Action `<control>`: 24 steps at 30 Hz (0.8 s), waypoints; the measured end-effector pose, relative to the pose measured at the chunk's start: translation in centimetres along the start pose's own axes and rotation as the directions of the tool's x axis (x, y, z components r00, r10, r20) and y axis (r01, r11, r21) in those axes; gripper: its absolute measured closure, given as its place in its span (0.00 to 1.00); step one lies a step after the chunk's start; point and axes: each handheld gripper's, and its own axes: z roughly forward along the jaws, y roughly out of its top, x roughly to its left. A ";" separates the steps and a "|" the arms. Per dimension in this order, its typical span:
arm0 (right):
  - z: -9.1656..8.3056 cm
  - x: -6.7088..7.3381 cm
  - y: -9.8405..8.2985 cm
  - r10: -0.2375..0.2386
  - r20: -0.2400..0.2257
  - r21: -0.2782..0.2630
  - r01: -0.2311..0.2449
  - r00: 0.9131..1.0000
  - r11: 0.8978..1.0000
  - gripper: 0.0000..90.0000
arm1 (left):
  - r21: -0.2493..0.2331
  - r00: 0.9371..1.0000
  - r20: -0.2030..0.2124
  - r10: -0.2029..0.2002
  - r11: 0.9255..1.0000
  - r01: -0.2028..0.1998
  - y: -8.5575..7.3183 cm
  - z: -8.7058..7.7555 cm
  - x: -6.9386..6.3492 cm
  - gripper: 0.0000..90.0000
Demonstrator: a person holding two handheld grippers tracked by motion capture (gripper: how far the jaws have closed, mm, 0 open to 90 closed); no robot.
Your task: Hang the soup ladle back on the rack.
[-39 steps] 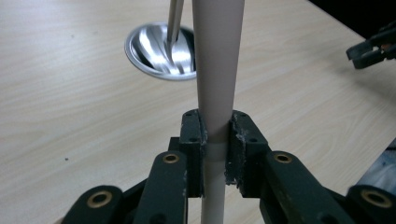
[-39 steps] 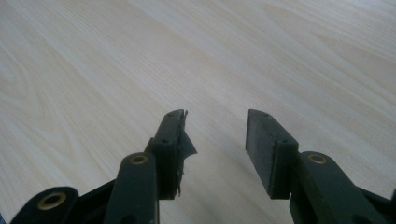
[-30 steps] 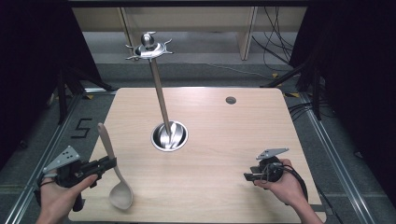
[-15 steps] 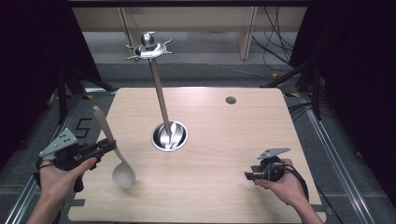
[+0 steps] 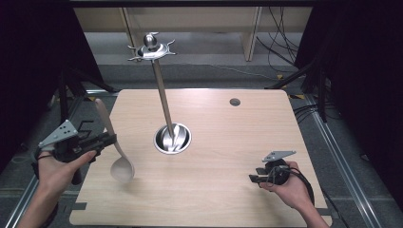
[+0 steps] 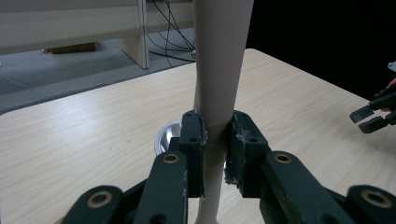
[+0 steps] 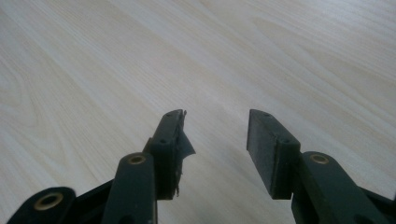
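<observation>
The left gripper [image 6: 215, 140] clamped the beige ladle's [image 5: 114, 147] handle; the high view showed its bowl. The right gripper [image 7: 215, 140] gaped empty.

Ladle [image 6: 219, 70] handle top, cropped.

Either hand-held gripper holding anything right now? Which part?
Left hand-held gripper clamps the beige ladle by the middle of its handle, bowl hanging down. Right hand-held gripper is open, holding nothing.
</observation>
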 end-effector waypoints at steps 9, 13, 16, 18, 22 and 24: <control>0.1 -0.1 -0.1 -0.023 0.011 -0.005 0.023 1.000 1.000 0.62 | 0.003 0.998 0.003 0.058 0.998 -0.058 1.4 0.6 1.4 0.84; 0.1 -0.1 -0.1 -0.022 0.012 -0.005 0.022 1.000 1.000 0.62 | 0.010 0.998 0.004 0.065 0.998 -0.065 1.9 0.8 1.7 0.84; 0.1 -0.1 -0.1 -0.023 0.012 -0.005 0.023 1.000 1.000 0.62 | 0.016 0.998 0.008 0.067 0.998 -0.067 2.2 1.0 1.8 0.84; 0.0 -0.1 -0.1 -0.023 0.007 0.009 0.023 1.000 1.000 0.62 | 0.016 0.997 0.010 0.075 0.997 -0.075 2.3 1.1 1.8 0.84; 0.0 -0.1 -0.1 -0.022 0.008 0.009 0.022 1.000 1.000 0.62 | 0.018 0.997 0.016 0.073 0.997 -0.073 2.8 1.3 1.9 0.84; 0.0 -0.1 -0.1 -0.023 0.009 0.009 0.023 1.000 1.000 0.62 | 0.014 0.997 0.025 0.074 0.997 -0.074 2.9 1.4 1.9 0.84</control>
